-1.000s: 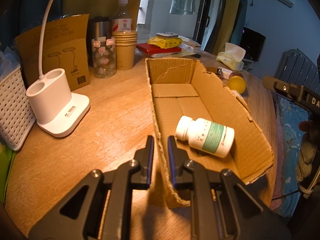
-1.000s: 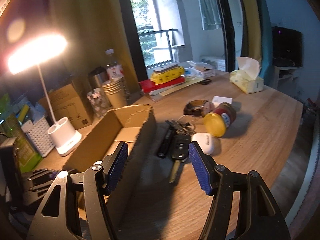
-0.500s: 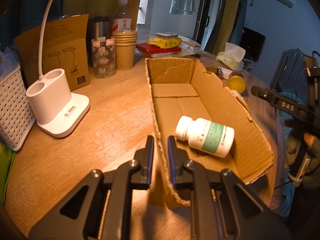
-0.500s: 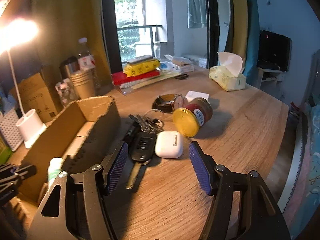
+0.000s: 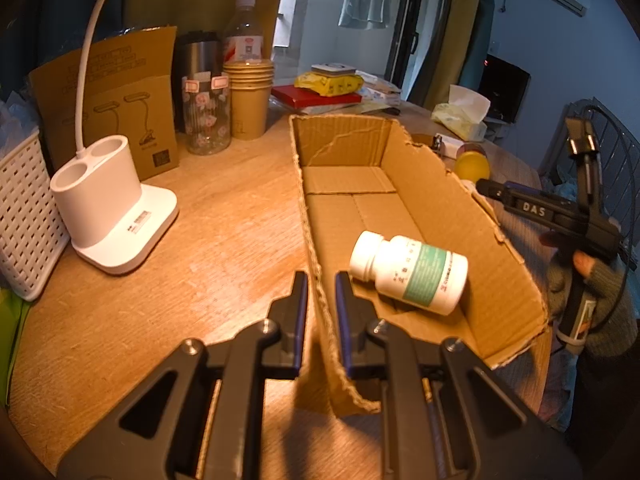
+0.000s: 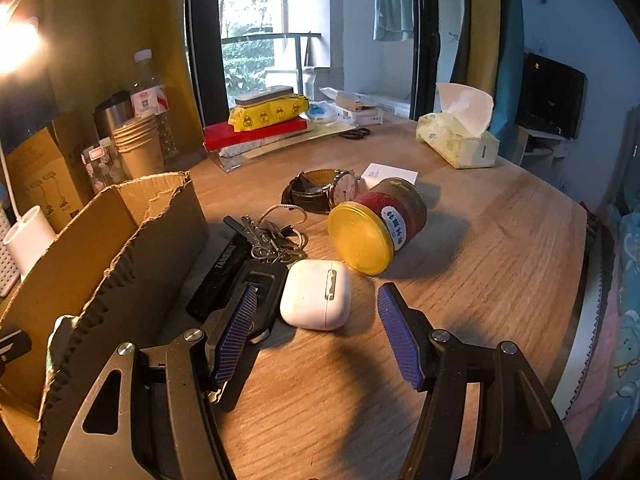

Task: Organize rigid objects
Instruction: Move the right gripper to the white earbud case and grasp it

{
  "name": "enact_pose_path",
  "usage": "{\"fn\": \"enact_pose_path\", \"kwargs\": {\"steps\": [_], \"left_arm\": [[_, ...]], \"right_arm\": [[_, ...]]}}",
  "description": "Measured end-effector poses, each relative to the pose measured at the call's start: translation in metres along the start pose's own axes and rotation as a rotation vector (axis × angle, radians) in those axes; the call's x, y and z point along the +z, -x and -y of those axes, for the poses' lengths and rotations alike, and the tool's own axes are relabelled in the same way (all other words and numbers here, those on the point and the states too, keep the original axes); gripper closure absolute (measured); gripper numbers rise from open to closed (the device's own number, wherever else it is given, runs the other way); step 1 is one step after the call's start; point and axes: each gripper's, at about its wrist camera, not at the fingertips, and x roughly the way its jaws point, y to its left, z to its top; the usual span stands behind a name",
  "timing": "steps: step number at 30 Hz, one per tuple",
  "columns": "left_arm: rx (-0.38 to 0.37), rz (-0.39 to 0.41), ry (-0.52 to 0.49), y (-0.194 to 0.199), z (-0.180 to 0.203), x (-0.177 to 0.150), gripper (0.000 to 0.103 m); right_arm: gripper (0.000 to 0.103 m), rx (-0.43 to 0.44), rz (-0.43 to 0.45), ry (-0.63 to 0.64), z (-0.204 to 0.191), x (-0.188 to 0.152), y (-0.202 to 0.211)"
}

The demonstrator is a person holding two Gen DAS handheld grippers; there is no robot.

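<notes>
**Cardboard box pinned on one side, earbud case lined up on the other**

Cardboard box (image 5: 420, 200), brown, open-topped and ragged along its cut edges, sits on the round wooden table (image 5: 200, 240), and my left gripper (image 5: 321, 284) is clamped on its near wall, one blue pad outside and one inside. My left view looks down into it: a white plastic pill bottle (image 5: 408, 274) with a green label lies on its side on the box floor, cap toward me. That bottle barely shows from the right camera, where only a pale sliver peeks over the torn wall.

My right gripper (image 6: 316, 312) has its jaws spread wide with nothing pressed between them. Just ahead of the fingertips lies a white rounded earbud case (image 6: 316, 300), flat on the table and untouched. Only this right view shows what waits outside the box: a black car key fob (image 6: 260, 292) touching the case's left side, a bunch of metal keys (image 6: 272, 240) behind it, a tin with a yellow lid (image 6: 376, 228) on its side, and a wristwatch with a dark strap (image 6: 324, 190) farther back.

From the left camera, the right tool appears beyond the box's far wall, held in a gloved hand (image 5: 592, 280). A white lamp base (image 5: 108, 216) stands left of the box.
</notes>
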Motion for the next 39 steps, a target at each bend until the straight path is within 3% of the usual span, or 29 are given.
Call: {"fn": "enact_pose_path", "kwargs": {"steps": [20,30,35,39], "left_arm": [[-0.006,-0.002,0.004,-0.001,0.002,-0.001,0.088],[-0.008,-0.003,0.005,-0.002,0.002,-0.001,0.088],[-0.008,-0.003,0.004,-0.002,0.001,-0.001,0.088],[-0.008,-0.003,0.004,-0.002,0.001,-0.001,0.088]], "right_arm": [[0.036,0.026,-0.139,0.007,0.003,0.011,-0.035],[0.036,-0.016,-0.22,0.03,0.004,0.018,-0.058],[0.037,-0.015,-0.22,0.03,0.004,0.019,-0.059],[0.051,-0.005,-0.213,0.055,-0.001,0.018,-0.057]]}}
